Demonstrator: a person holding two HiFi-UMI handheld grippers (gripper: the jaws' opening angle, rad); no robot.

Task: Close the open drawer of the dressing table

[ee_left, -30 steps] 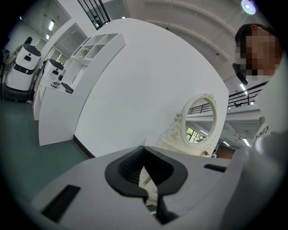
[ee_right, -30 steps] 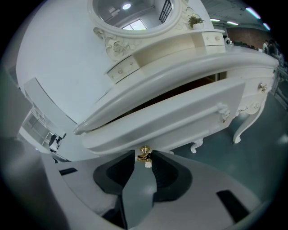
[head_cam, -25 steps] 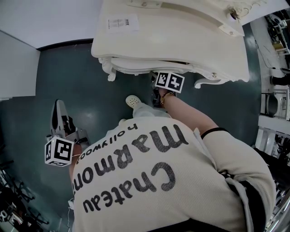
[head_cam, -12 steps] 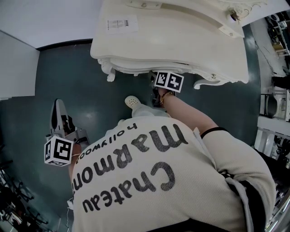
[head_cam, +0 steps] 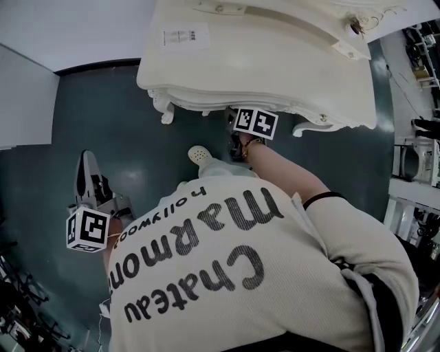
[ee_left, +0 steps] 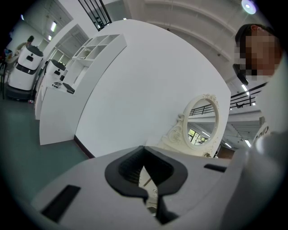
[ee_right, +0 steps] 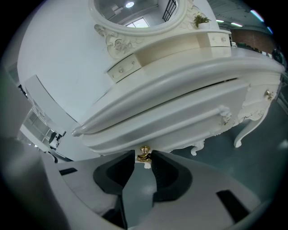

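Observation:
The cream dressing table (head_cam: 275,62) stands at the top of the head view, with its oval mirror (ee_right: 135,9) above. Its curved drawer front (ee_right: 180,112) sits under the tabletop, with a thin dark gap above it. A small gold knob (ee_right: 144,154) on the drawer lies between the pads of my right gripper (ee_right: 144,158), which touch it on both sides. In the head view that gripper (head_cam: 232,115) reaches under the table's front edge. My left gripper (head_cam: 85,161) hangs far left over the floor, away from the table, holding nothing; its pads (ee_left: 135,191) meet.
The person's light shoe (head_cam: 201,155) rests on the dark teal floor just before the table. A white partition (head_cam: 27,96) runs along the left. Shelves with equipment (head_cam: 419,69) stand at the right, and dark stands (head_cam: 20,309) at the lower left.

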